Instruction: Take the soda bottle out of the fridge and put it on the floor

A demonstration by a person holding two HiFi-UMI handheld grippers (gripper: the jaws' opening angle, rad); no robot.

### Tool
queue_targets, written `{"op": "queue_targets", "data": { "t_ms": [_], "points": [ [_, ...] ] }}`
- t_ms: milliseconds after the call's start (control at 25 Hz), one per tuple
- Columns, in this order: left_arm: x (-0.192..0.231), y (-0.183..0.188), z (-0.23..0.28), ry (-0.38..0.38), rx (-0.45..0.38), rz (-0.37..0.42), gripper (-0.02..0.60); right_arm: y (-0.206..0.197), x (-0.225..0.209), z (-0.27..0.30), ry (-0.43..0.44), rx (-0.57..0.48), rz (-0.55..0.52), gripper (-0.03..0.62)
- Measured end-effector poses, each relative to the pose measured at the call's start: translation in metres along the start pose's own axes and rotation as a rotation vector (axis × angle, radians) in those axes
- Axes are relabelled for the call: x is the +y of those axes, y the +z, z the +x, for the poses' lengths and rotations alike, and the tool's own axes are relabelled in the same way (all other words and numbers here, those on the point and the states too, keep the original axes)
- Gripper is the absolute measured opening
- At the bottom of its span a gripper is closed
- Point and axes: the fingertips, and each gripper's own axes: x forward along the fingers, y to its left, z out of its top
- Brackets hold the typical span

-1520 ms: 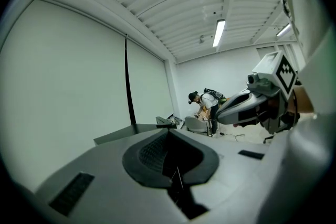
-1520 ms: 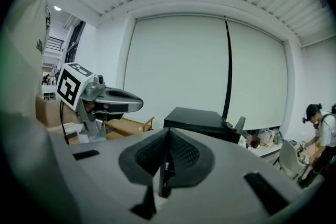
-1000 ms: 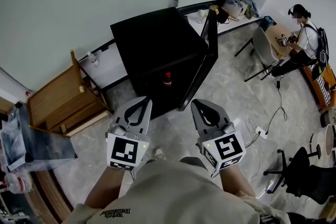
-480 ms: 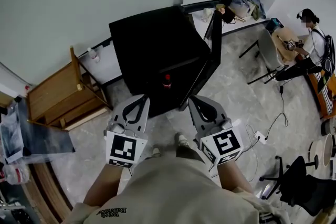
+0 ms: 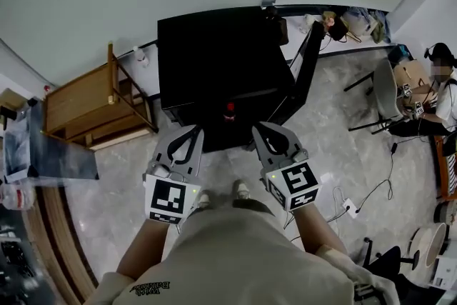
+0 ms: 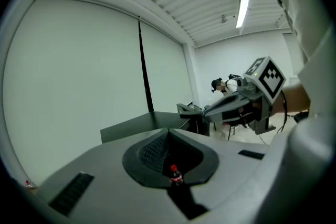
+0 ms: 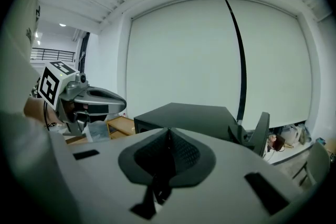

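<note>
Toward fridge [image 5: 214,53], closed hand-held grippers [image 5: 194,132] [image 5: 258,129] point.

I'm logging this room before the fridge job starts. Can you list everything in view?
black mini fridge: one, black, against the wall, door swung open on its right
red-capped dark soda bottle: one, upright inside the fridge
wooden slatted rack: one, light brown, left of the fridge
grey office chair: one, grey, right of the fridge
seated person: one, far right edge
white power strip: one, white, on the floor at right
grey marbled floor: one, grey, underfoot
left gripper: one, grey, in front of the fridge, jaws together, empty
right gripper: one, grey, beside it, jaws together, empty
</note>
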Motion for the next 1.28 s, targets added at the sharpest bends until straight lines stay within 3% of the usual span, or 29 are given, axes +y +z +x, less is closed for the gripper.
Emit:
{"op": "queue_targets", "data": {
  "t_ms": [440, 560, 680, 960, 1280],
  "points": [
    [-0.005, -0.02, 0.027, 0.117, 0.091, -0.087, 0.006, -0.044, -0.021, 0.046, 0.146, 0.065, -0.021, 0.003],
    [-0.005, -0.024, 0.031, 0.137, 0.11, -0.085, 0.006, -0.061, -0.026, 0.066, 0.164, 0.097, -0.045, 0.081],
    [-0.003, -0.036, 0.035, 0.155, 0.135, -0.1, 0.006, -0.081, -0.026, 0.085, 0.183, 0.139, -0.071, 0.106],
    [0.004, -0.07, 0.053, 0.177, 0.191, -0.114, 0.006, -0.116, -0.03, 0.126, 0.167, 0.174, -0.023, 0.14],
    [0.003, -0.091, 0.073, 0.173, 0.198, -0.147, 0.006, -0.155, -0.039, 0.168, 0.115, 0.183, -0.008, 0.146]
  ]
}}
